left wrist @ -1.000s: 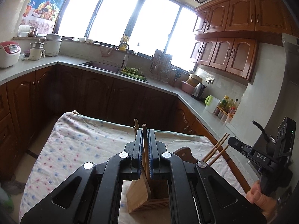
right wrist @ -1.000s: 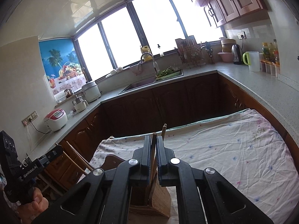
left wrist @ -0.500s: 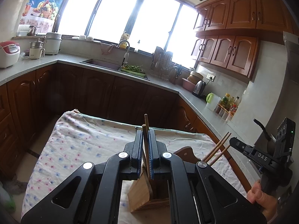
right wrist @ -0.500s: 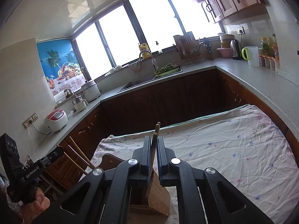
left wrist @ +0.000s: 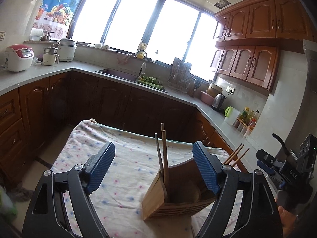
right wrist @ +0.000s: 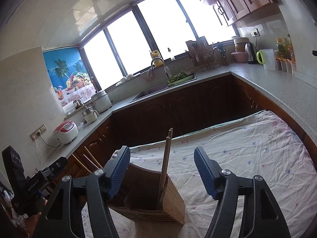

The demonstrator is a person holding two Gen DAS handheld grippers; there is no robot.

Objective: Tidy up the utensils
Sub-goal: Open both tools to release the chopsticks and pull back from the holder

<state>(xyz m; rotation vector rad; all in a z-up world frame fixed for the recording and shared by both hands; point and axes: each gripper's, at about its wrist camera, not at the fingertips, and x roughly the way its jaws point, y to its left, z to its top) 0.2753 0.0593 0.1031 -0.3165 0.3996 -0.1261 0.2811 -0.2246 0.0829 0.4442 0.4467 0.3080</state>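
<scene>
A slatted, light-brown wooden utensil holder (left wrist: 178,196) stood upright on the table, which was draped in a white cloth sprinkled with small pink and blue flowers (left wrist: 111,150). In the compartment at the holder's pale outer end, three thin brown wooden chopsticks (left wrist: 164,154) leaned together, their tips rising well above the rim. In the right wrist view the same sticks (right wrist: 166,158) stood against the holder's (right wrist: 158,204) light-coloured end wall. A further bunch of brown wooden chopsticks (left wrist: 235,155) poked out at a slant on the holder's far side, between it and the other gripper; whether they sat in a compartment could not be told.

The left gripper (left wrist: 153,170) hovered just above and around the holder with its blue ribbed pads (left wrist: 101,168) spread wide and nothing between them; the upright chopsticks showed in the gap, untouched. The right gripper (right wrist: 161,173) was likewise spread wide above the holder, its blue ribbed pads (right wrist: 205,174) apart and empty, the sticks standing free between them. Each gripper's black body appeared at the edge of the other's view, held in a hand.

Beyond the table ran a speckled grey countertop (left wrist: 39,75) over dark wooden cabinets, carrying a white and red rice cooker (left wrist: 18,58), a sink with a curved steel tap (left wrist: 142,61), a steel kettle (left wrist: 218,102) and a white jug with a green handle (left wrist: 230,115).
</scene>
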